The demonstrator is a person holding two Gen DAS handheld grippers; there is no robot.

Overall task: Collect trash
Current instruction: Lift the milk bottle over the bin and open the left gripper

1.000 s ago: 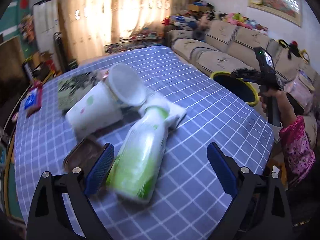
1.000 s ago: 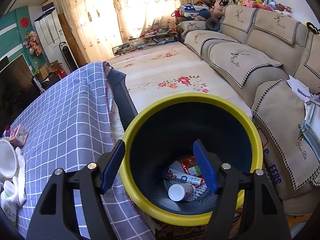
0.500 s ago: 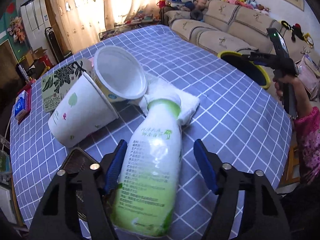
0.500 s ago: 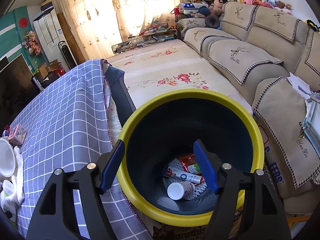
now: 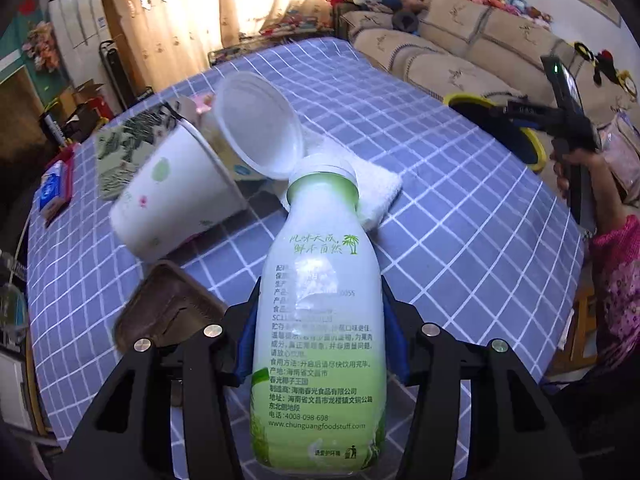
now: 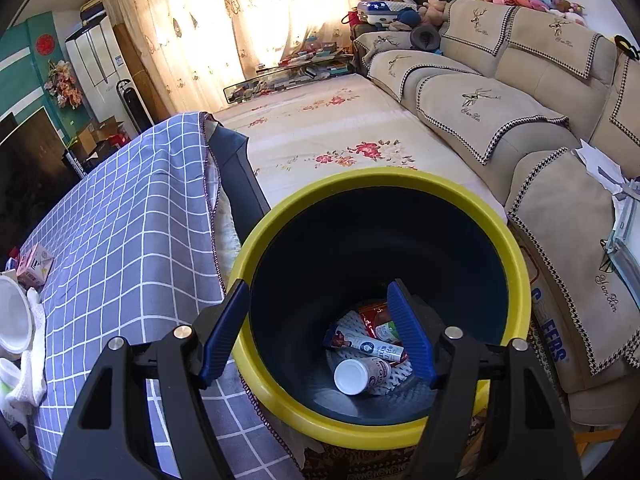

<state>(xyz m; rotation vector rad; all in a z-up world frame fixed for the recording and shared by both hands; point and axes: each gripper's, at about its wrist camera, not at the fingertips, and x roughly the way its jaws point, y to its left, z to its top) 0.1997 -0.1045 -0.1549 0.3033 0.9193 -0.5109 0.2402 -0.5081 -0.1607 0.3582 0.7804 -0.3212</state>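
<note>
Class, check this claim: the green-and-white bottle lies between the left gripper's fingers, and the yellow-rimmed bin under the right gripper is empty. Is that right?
Not quite. The yellow-rimmed bin is not empty: the right wrist view shows a small bottle and wrappers at its bottom. The green-and-white bottle does lie between the closing left gripper fingers.

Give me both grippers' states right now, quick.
Left gripper: jaws closing around the green-and-white bottle.
Right gripper: open, empty, above the yellow-rimmed bin.

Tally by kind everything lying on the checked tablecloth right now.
Bottles: 1 (green-and-white bottle)
Cups: 2 (paper cup, clear plastic tub)
Trays: 1 (brown tray)
Cloths: 1 (white cloth)
Flat packs: 2 (green patterned packet, blue-and-red pack)
Cartons: 1 (small pink carton)
Total: 8
</note>
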